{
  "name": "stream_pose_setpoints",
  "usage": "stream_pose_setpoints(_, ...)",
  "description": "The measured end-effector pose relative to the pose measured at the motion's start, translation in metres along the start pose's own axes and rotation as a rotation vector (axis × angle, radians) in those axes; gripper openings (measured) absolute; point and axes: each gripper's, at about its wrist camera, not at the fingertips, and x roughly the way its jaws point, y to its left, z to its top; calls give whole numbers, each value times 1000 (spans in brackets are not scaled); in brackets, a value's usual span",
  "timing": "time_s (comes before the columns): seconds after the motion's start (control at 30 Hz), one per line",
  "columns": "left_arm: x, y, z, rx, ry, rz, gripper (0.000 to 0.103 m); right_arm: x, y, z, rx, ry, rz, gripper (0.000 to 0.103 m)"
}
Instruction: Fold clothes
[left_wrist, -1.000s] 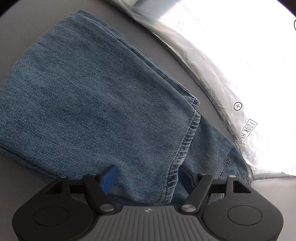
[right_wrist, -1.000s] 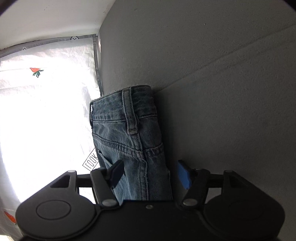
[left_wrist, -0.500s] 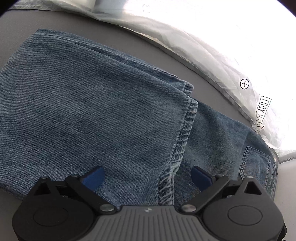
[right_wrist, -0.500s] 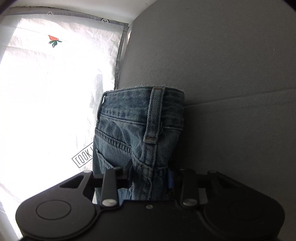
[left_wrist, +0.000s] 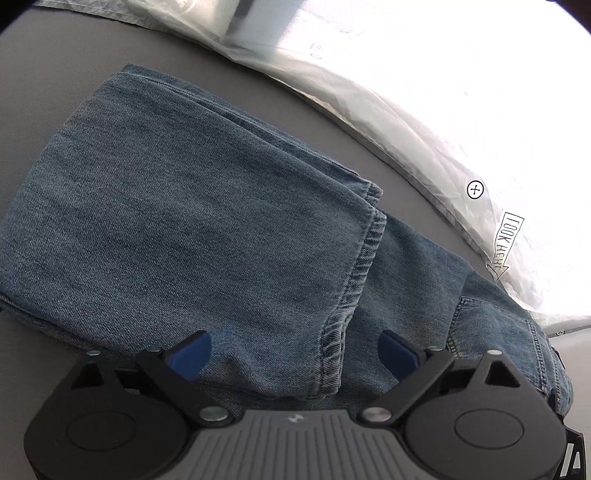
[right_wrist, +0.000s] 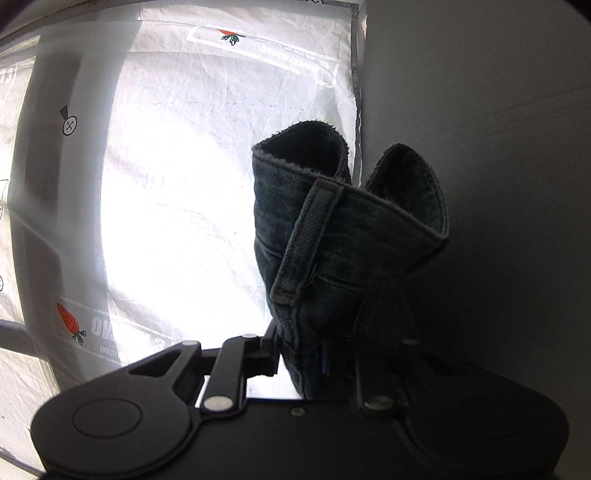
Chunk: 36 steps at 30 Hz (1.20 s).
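Observation:
Blue jeans (left_wrist: 192, 229) lie folded on a grey surface, the legs doubled back so their hem (left_wrist: 364, 273) rests across the seat part with a back pocket (left_wrist: 495, 347). My left gripper (left_wrist: 295, 356) hovers open just over the hem, its blue pads on either side of it. In the right wrist view my right gripper (right_wrist: 310, 354) is shut on the jeans' waistband (right_wrist: 332, 236), which stands lifted and bunched, a belt loop (right_wrist: 306, 240) facing the camera.
A white plastic sheet (left_wrist: 461, 110) with printed marks and carrot pictures (right_wrist: 70, 321) lies beside the jeans, very bright. The grey surface (left_wrist: 55, 55) shows a seam line (right_wrist: 517, 99) to the right of the lifted waistband.
The right gripper went from open around the waistband to shut on it and lifted it, so the band now bunches. The left gripper opened wider and drew back slightly from the hem.

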Motion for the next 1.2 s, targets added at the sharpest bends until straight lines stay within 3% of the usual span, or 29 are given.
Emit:
stream_pose_setpoints(0.23,-35,43,12,-17,-71,11,96,25,23,-58,-63,115,45,20)
stream_pose_setpoints(0.47,-66,88,28,-18,-159,58,96,63,65,-131,-381,305,-2,20)
stream_pose_setpoints(0.6,-83,115,37,-22,-207,85,96,94,72,-201,-583,475,-56,20)
stream_pose_setpoints(0.7,-90,146,43,-61,-223,113,96,128,47,-262,-665,606,-183,25)
stream_pose_setpoints(0.8,-94,171,46,-105,-221,114,96,149,15,-292,-590,667,-298,29)
stream_pose_setpoints(0.97,-94,187,46,-113,-228,94,96,149,11,-274,-411,644,-294,29)
stream_pose_setpoints(1.03,-88,186,48,-104,-219,70,96,147,16,-268,-413,661,-306,30)
stream_pose_setpoints(1.1,-86,180,48,-94,-220,51,96,126,24,-274,-383,648,-264,47)
stream_pose_setpoints(1.2,-90,171,46,-64,-236,36,96,94,35,-282,-337,629,-200,47)
